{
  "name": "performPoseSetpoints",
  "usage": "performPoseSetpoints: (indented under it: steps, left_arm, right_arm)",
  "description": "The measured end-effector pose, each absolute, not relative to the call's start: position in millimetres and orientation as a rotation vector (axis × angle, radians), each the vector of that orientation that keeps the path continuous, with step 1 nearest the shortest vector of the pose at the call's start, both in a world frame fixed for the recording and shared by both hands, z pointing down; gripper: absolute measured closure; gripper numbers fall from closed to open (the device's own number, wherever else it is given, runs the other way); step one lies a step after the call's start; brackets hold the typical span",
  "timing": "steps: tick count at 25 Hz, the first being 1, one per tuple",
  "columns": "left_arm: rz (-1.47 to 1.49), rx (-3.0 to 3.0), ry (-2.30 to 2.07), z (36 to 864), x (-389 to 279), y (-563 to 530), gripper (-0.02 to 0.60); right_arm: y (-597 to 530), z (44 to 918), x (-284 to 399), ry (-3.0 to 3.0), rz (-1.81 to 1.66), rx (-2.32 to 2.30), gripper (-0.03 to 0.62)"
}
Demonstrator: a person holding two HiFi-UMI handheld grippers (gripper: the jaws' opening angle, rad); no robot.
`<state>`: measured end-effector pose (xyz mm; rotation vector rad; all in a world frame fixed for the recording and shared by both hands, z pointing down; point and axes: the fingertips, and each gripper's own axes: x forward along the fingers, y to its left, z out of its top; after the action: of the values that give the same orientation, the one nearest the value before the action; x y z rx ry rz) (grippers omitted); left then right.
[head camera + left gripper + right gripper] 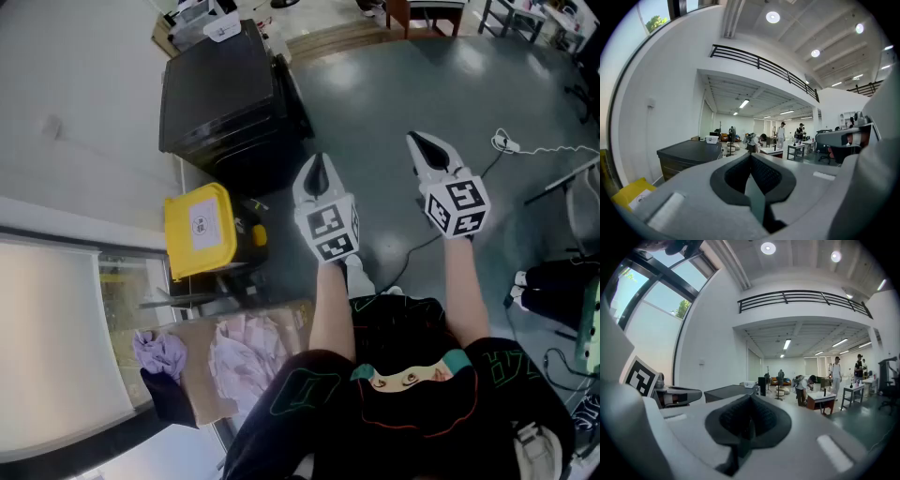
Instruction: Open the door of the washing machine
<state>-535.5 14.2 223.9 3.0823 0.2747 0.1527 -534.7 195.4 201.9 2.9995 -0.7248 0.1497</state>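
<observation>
Left tongs (321, 167) and right tongs (422, 144) are closed, empty (only the head view shows the pink cloth (239, 361)).

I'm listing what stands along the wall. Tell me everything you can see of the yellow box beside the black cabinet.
The yellow box looks like plastic, with rounded corners and a white label in the middle of its top. It stands by the white wall, just on the person's side of the black cabinet. A black and yellow part adjoins its right edge; its base is hidden.
</observation>
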Motion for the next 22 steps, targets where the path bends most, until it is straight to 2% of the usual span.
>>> performPoseSetpoints:
  steps: [14,22]
  left_arm:
    - [0.180,2.952,0.264,224.4,-557.2,33.5,0.571]
    - [0.246,2.984,0.243,242.9,-550.1,40.7,0.571]
  right_arm:
    - [245.4,197.3,-555.8,-0.730,0.015,3.183,0.591]
    - [236.2,211.1,-554.0,-1.030,0.043,3.245,0.592]
